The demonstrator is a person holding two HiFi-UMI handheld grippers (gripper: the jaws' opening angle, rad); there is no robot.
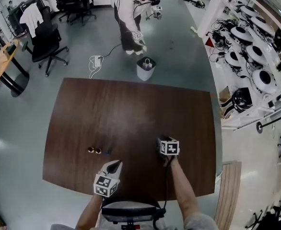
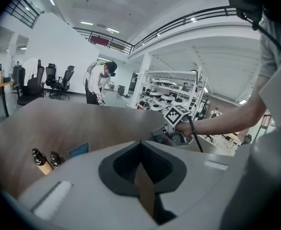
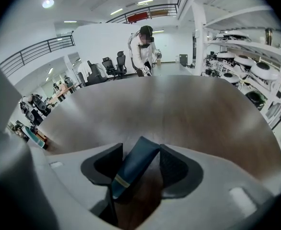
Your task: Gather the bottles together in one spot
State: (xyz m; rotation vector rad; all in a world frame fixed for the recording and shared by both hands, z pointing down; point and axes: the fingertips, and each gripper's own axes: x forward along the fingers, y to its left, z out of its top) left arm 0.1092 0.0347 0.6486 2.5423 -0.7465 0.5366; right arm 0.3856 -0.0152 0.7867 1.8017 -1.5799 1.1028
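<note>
Two small brown bottles with dark caps (image 1: 94, 150) (image 2: 47, 160) lie side by side on the dark wooden table (image 1: 131, 109), left of centre, with a small blue item (image 2: 78, 149) just to their right. A dark blue tube (image 3: 133, 169) lies between the jaws of my right gripper (image 3: 141, 150) (image 1: 162, 146), leaning towards the left pad; the jaws stand apart around it, low over the table right of centre. My left gripper (image 2: 141, 143) (image 1: 115, 165) hovers near the table's front edge, right of the bottles, its jaws together with nothing in them.
Beyond the table's far edge a person (image 1: 133, 18) bends over a white bin (image 1: 145, 68). Office chairs (image 1: 47, 44) stand at the back left, shelves with round white devices (image 1: 255, 56) along the right. A wooden panel (image 1: 229, 190) stands at the table's right front corner.
</note>
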